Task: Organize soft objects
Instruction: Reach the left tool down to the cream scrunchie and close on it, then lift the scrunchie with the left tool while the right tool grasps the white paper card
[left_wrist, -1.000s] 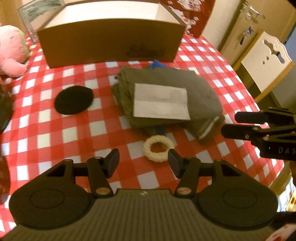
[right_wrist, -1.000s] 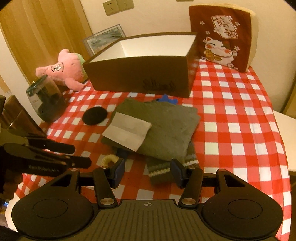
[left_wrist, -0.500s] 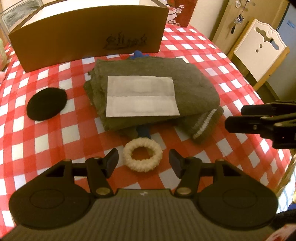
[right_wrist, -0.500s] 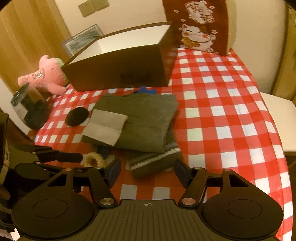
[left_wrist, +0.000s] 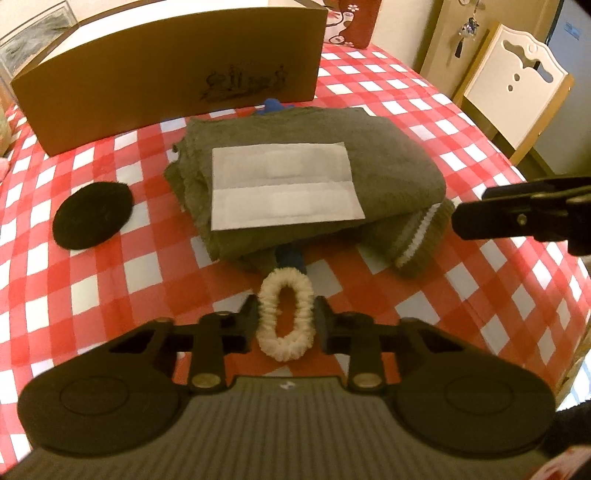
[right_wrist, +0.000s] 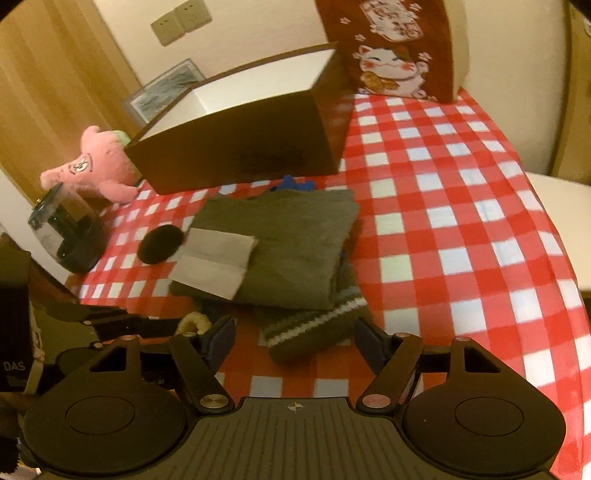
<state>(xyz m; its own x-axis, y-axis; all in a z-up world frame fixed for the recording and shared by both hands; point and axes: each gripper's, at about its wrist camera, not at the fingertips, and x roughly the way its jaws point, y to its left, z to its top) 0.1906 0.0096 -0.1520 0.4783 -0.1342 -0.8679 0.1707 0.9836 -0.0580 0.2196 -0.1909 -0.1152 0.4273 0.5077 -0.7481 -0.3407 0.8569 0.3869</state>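
My left gripper (left_wrist: 285, 320) is shut on a cream fluffy scrunchie (left_wrist: 285, 314), squeezed into an oval on the checked tablecloth. Behind it lies a folded olive sweater (left_wrist: 388, 158) with a white folded cloth (left_wrist: 282, 186) on top and something blue (left_wrist: 291, 256) poking out beneath. A black round pad (left_wrist: 92, 216) lies to the left. My right gripper (right_wrist: 295, 336) is open and empty, just in front of the sweater's striped cuff (right_wrist: 314, 326). The scrunchie (right_wrist: 194, 321) shows at the left of the right wrist view.
An open cardboard box (right_wrist: 236, 147) stands behind the sweater. A pink plush toy (right_wrist: 92, 166) and a glass jar (right_wrist: 62, 229) sit at the left. A lucky-cat cushion (right_wrist: 395, 48) leans on the wall. A white chair (left_wrist: 513, 85) stands beyond the table's right edge.
My left gripper has moved forward around the scrunchie and closed on it. My right gripper has shifted closer to the sweater's cuff and stays open.
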